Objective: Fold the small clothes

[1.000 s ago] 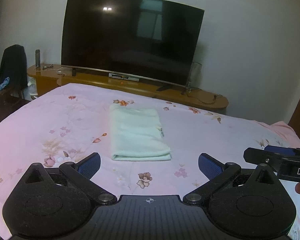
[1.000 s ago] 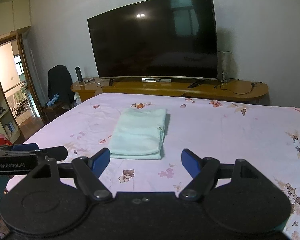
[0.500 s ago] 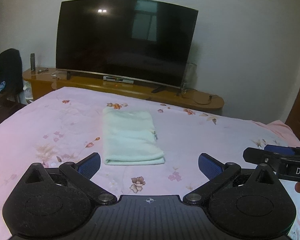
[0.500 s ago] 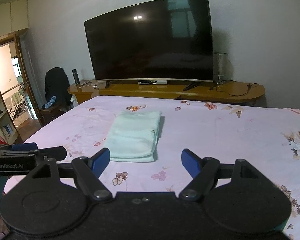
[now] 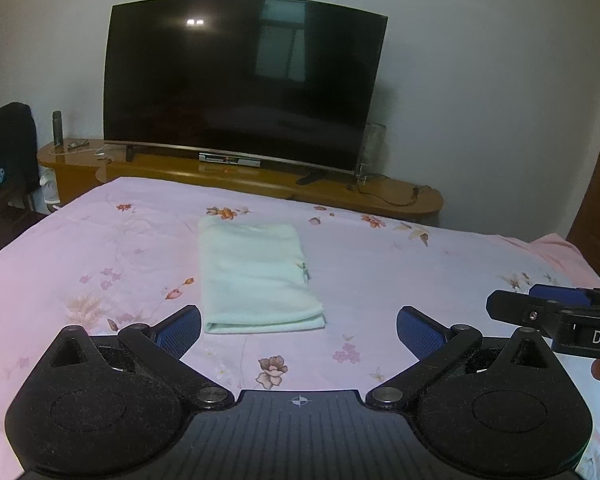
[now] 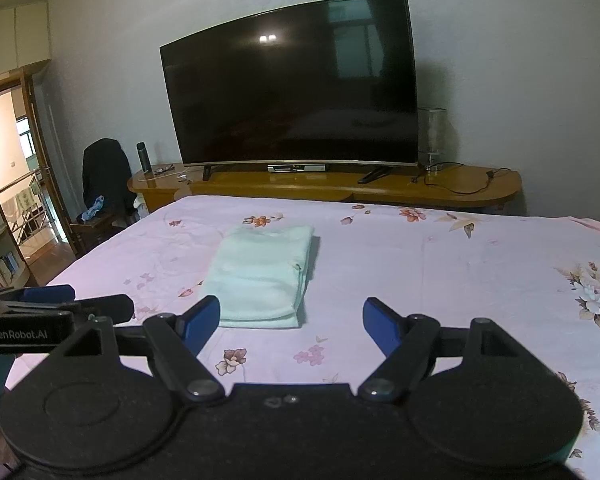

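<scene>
A pale mint-green cloth [image 5: 256,276] lies folded into a neat rectangle on the pink floral bedsheet [image 5: 420,276]; it also shows in the right wrist view [image 6: 262,274]. My left gripper [image 5: 299,330] is open and empty, held above the sheet just short of the cloth's near edge. My right gripper [image 6: 291,320] is open and empty, likewise short of the cloth and slightly to its right. Each gripper shows at the edge of the other's view: the right one [image 5: 556,312] and the left one [image 6: 56,308].
A large dark TV [image 5: 240,84] stands on a wooden console [image 5: 260,180] behind the bed. A chair with dark clothing [image 6: 104,176] stands at the left. An open doorway [image 6: 8,184] is at far left. A glass vase [image 6: 432,136] stands on the console's right.
Both grippers have pulled back and lifted slightly, so the view tilts up and the folded cloth sits a little lower and farther off. The cloth has not moved.
</scene>
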A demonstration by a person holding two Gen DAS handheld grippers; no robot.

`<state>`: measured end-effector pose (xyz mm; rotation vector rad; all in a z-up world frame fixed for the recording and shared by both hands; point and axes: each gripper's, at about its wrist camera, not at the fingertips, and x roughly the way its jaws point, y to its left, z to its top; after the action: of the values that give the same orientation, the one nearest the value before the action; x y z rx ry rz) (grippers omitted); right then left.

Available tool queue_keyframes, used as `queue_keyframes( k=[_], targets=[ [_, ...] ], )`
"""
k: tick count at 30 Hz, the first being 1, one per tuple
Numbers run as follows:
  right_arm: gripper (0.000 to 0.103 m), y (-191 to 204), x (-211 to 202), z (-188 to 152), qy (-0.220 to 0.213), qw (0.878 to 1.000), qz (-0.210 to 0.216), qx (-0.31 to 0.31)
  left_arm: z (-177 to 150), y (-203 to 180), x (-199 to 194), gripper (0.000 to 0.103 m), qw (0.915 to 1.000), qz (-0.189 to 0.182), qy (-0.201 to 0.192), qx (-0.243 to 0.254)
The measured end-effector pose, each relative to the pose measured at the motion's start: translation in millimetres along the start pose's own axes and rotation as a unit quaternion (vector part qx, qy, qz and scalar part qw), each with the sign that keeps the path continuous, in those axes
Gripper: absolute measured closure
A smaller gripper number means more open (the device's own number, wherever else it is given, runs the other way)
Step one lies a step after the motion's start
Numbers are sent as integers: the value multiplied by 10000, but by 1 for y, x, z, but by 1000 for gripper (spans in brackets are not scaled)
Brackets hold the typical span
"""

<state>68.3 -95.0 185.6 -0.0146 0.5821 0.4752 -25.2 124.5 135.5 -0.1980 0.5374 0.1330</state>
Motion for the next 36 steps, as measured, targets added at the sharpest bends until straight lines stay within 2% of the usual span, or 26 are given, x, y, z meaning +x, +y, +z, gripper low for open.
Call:
queue_keyframes(
  k=[36],
  targets=[
    [25,2,1,4,8,10000,13,-13,2,-1,2,0,10000,27,-40,15]
  ],
)
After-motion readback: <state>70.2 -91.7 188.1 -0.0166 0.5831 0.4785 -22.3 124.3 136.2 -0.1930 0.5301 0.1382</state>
